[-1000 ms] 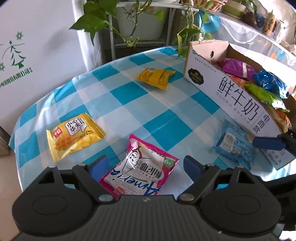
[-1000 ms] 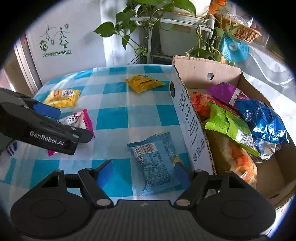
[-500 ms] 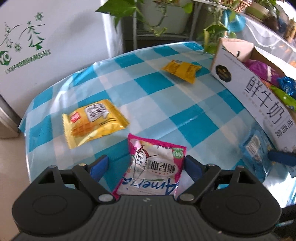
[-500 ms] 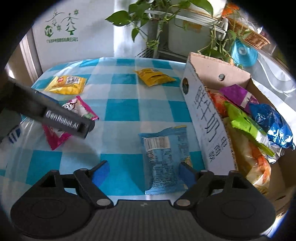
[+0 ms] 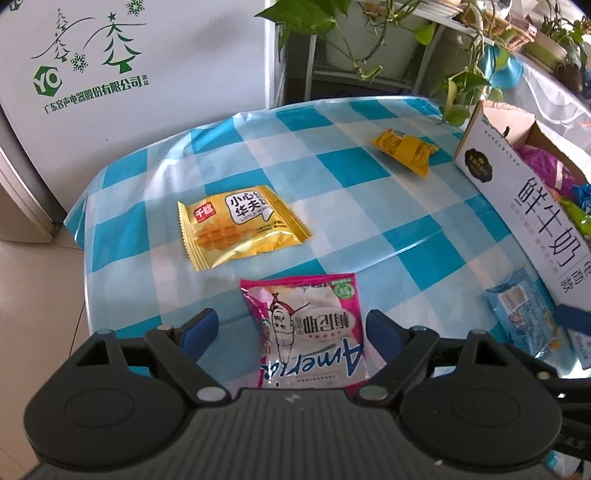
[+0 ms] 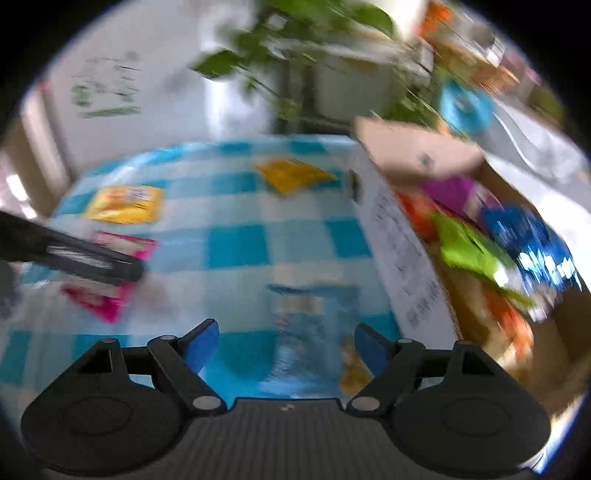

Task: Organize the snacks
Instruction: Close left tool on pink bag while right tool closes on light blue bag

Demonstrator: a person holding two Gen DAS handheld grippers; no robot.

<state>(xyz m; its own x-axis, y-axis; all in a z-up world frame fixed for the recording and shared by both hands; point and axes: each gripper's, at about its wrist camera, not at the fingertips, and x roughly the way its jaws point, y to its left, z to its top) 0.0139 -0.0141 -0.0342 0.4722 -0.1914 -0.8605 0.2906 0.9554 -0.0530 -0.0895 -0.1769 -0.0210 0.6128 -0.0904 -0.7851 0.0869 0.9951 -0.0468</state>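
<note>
A pink and white snack packet [image 5: 310, 325] lies flat on the blue checked tablecloth [image 5: 332, 173]. My left gripper [image 5: 291, 325] straddles it. Its jaws are closing, and the blue pads still stand clear of the packet's edges. In the blurred right wrist view, a light blue packet [image 6: 314, 332] lies between the fingers of my right gripper [image 6: 286, 334]. Those jaws are closing too, with the pads apart from the packet. A white milk carton box [image 5: 535, 206] at the right holds several snack bags.
A yellow waffle packet [image 5: 236, 225] lies beyond the pink one, and a smaller yellow packet [image 5: 404, 149] sits near the box's far corner. The table edge drops to the floor at the left. Potted plants [image 5: 369, 33] and a white appliance [image 5: 110, 74] stand behind.
My left gripper has shifted left and rolled, so the pink packet now lies straight between its fingers. The right wrist view has gone blurred, and its fingers now stand around the blue packet.
</note>
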